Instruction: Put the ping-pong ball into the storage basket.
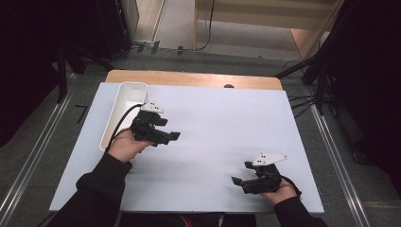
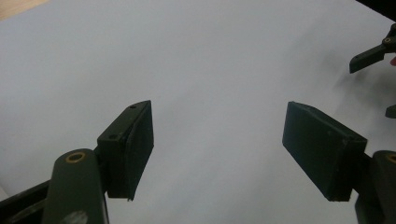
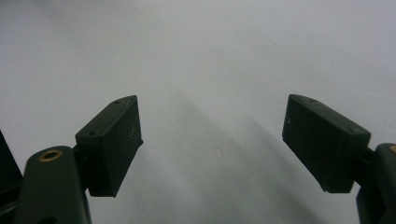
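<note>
My left gripper (image 1: 169, 132) is held over the left half of the white table (image 1: 213, 127), just right of a white tray (image 1: 124, 106). Its jaws stand wide apart with nothing between them, and only bare table lies between the two black pads (image 2: 135, 149) in the left gripper view. My right gripper (image 1: 241, 174) hovers near the table's front right, pointing left. It is open too, with the white surface between its pads (image 3: 112, 149). The right gripper's jaw tips (image 2: 371, 56) appear far off in the left gripper view.
The long white tray stands along the table's left side and looks empty. A strip of bare wood (image 1: 189, 78) runs along the far edge of the table. Dark stands (image 1: 321, 75) and cables sit on the floor around it.
</note>
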